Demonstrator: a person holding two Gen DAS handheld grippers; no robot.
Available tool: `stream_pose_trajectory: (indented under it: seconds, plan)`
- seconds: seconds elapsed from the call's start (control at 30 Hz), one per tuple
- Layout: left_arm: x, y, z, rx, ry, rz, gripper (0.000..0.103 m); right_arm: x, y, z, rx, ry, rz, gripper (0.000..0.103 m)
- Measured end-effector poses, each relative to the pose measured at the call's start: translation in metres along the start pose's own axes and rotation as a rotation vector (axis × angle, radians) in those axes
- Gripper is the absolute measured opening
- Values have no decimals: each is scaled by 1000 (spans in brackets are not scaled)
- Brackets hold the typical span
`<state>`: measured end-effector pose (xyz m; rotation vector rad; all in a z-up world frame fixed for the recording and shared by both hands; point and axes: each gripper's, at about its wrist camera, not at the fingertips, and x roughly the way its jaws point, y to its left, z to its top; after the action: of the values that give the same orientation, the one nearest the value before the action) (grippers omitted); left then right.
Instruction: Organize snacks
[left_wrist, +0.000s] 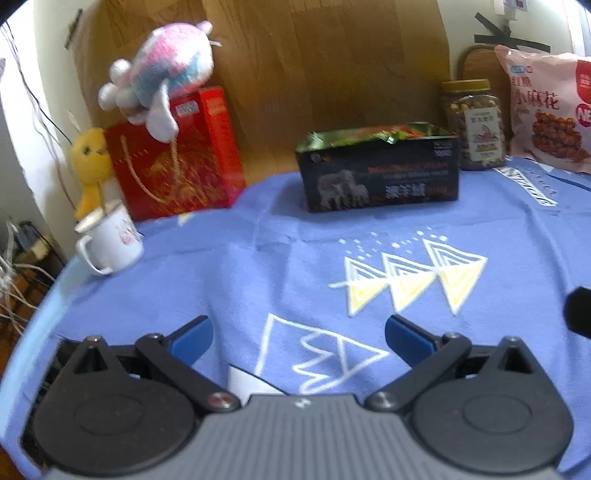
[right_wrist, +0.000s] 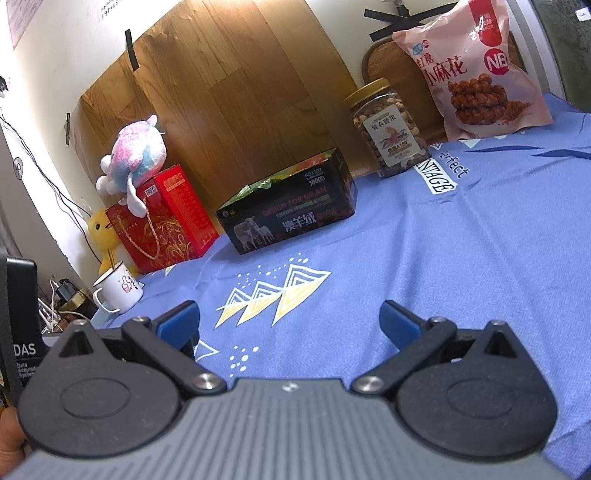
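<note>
A black open-top box (left_wrist: 380, 170) with colourful snack packets inside stands at the back of the blue cloth; it also shows in the right wrist view (right_wrist: 288, 214). A jar of nuts (left_wrist: 474, 125) (right_wrist: 389, 129) with a gold lid stands right of it. A pink snack bag (left_wrist: 546, 110) (right_wrist: 480, 70) leans at the far right. My left gripper (left_wrist: 299, 332) is open and empty above the cloth, well short of the box. My right gripper (right_wrist: 290, 317) is open and empty too.
A red gift box (left_wrist: 177, 158) (right_wrist: 166, 218) with a pastel plush toy (left_wrist: 162, 77) on top stands at the back left, beside a yellow plush chick (left_wrist: 88, 166) and a white enamel mug (left_wrist: 109, 236) (right_wrist: 118, 288). A wooden board (left_wrist: 295, 74) backs the table. Blue cloth (left_wrist: 258, 266) covers the table.
</note>
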<state>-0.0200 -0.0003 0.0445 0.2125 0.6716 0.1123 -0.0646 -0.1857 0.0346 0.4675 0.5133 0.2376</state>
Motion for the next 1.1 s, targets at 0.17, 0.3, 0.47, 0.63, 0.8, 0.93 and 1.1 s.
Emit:
stream_pose_trajectory:
  seconds: [0.17, 0.3, 0.47, 0.63, 0.8, 0.93, 1.1]
  plan:
    - [-8, 0, 2, 42, -93, 147, 103, 0, 0, 0, -5, -1, 0, 103]
    - [-10, 5, 5, 66, -138, 230, 103, 0, 0, 0, -5, -1, 1, 103]
    - [-9, 11, 6, 60, -136, 241, 103, 1, 1, 0, -9, 3, 5, 103]
    - [-9, 10, 7, 61, -136, 238, 103, 1, 1, 0, -9, 4, 6, 103]
    - [-6, 9, 5, 64, -129, 225, 103, 2, -1, 0, -5, 8, 5, 103]
    - [-4, 11, 3, 50, -103, 179, 103, 2, -1, 0, -7, 10, 6, 103]
    - [-2, 12, 1, 33, -65, 118, 103, 2, 0, 0, -5, 11, 5, 103]
